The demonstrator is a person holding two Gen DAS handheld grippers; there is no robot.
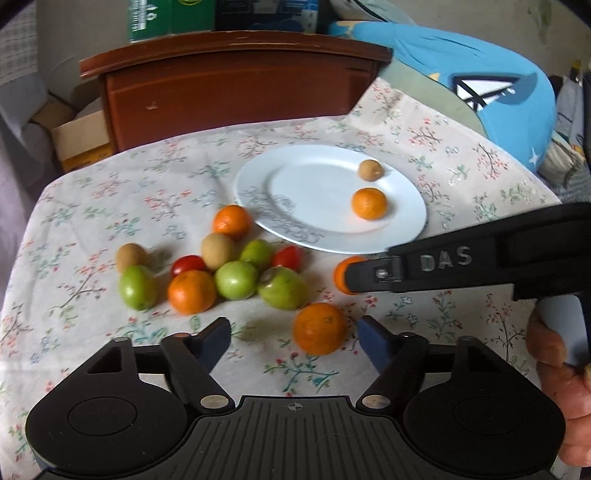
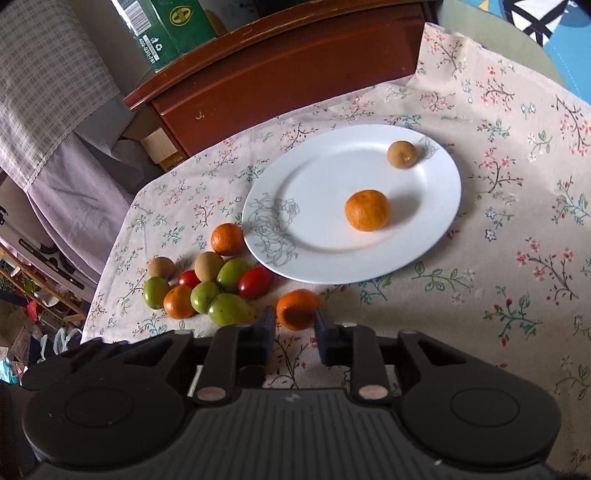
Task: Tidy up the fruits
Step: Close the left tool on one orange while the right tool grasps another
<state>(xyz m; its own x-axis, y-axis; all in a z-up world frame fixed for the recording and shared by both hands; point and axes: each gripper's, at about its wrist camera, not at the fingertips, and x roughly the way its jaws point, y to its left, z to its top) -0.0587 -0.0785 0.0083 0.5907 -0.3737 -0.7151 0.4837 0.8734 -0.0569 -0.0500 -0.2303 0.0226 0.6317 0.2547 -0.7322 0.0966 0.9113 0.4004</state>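
Note:
A white plate holds one tangerine and one brown longan. Left of the plate lies a cluster of tangerines, green fruits, red tomatoes and longans. My left gripper is open, with a tangerine just ahead between its fingers. My right gripper is shut on a tangerine near the plate's front edge; it also shows in the left wrist view.
A floral cloth covers the table. A brown wooden cabinet stands behind it, with green boxes on top. A blue cushion lies at the back right.

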